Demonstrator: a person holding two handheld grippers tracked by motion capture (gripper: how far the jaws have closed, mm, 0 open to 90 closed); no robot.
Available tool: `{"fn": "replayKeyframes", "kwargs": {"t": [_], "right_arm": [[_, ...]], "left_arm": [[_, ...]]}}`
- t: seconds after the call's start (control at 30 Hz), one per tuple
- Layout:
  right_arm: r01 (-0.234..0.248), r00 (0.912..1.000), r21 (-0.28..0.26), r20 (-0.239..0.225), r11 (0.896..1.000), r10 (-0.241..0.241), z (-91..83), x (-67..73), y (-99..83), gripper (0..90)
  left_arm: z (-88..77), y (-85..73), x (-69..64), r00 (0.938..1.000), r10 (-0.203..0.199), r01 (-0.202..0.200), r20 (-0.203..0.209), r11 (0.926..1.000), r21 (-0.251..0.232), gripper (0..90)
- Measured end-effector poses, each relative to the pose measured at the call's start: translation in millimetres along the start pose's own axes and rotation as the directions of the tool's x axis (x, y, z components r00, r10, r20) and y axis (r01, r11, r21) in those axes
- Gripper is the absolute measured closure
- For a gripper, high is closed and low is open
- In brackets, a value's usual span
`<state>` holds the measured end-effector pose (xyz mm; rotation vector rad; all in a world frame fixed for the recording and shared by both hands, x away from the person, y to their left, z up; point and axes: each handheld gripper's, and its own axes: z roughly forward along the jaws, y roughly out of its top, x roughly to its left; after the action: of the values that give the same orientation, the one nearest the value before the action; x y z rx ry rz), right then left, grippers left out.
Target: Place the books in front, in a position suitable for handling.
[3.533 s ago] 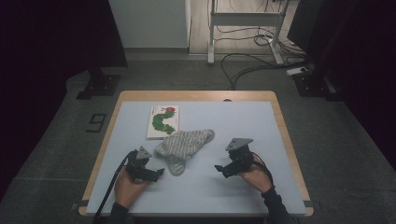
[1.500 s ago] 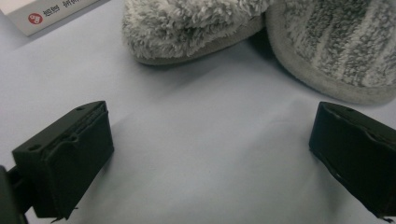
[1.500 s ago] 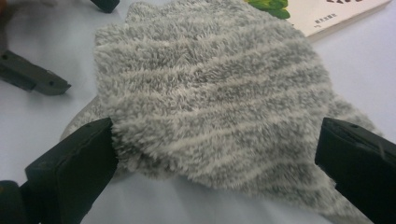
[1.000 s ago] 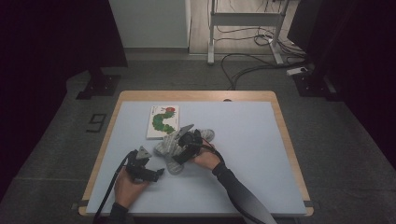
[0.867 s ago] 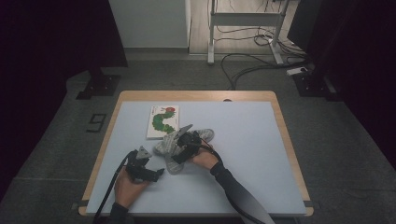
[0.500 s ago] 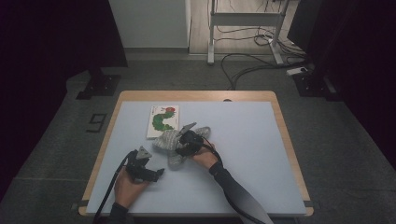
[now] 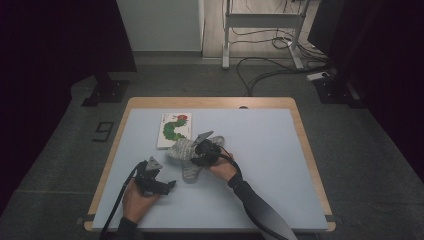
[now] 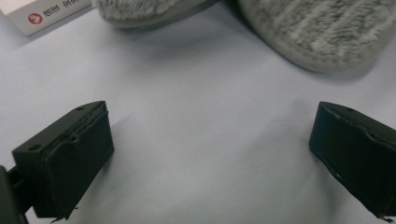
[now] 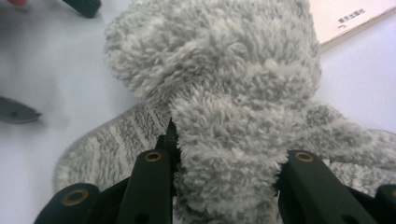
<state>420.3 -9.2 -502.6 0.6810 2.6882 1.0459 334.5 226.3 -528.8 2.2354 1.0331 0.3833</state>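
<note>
A grey fluffy slipper [image 7: 181, 150] lies bunched up at the middle of the light table [image 7: 260, 150]. My right gripper [image 7: 201, 153] reaches into it from the right. In the right gripper view its jaws [image 9: 229, 186] have just been closing and now pinch a thick fold of the slipper's fleece [image 9: 224, 70], with the ribbed sole beneath. My left gripper [image 7: 169, 185] rests on the table near the front left, open, its jaws [image 8: 210, 158] wide apart with bare table between them. The slipper's fluffy edge [image 8: 317, 32] lies just beyond them.
A picture book with a green caterpillar [image 7: 174, 130] lies flat just behind the slipper; its edge is seen in the left gripper view [image 8: 42, 11] and the right gripper view [image 9: 355, 16]. The table's wooden rim [image 7: 305, 145] runs around the light top.
The right hand came from the table's right side over to the slipper. Its jaws have shut on the fleece, and the slipper is now bunched. The left hand stayed put.
</note>
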Motion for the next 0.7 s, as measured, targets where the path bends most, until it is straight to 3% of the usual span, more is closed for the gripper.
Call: {"fn": "replayKeyframes", "kwargs": {"t": [0.13, 0.3, 0.7], "right_arm": [[0.010, 0.9999, -0.014, -0.013, 1.000, -0.010, -13.0, 0.6, 1.3, 64.2], [-0.011, 0.9996, -0.022, -0.026, 1.000, 0.011, -26.8, 1.0, 1.1, 64.3], [-0.021, 0.9998, -0.047, -0.005, 0.999, 0.021, -57.9, -4.6, -5.0, 64.3]], "left_arm": [[-0.1, 0.0, 0.0, 1.0000, 0.001, -0.001, 0.000, 1.0000, 0.001, 0.0], [-0.1, 0.0, 0.2, 1.0000, 0.003, -0.003, 0.001, 1.0000, 0.001, 0.0], [-0.1, 0.0, 0.3, 1.0000, 0.004, -0.004, 0.002, 1.0000, 0.001, 0.0]]}}
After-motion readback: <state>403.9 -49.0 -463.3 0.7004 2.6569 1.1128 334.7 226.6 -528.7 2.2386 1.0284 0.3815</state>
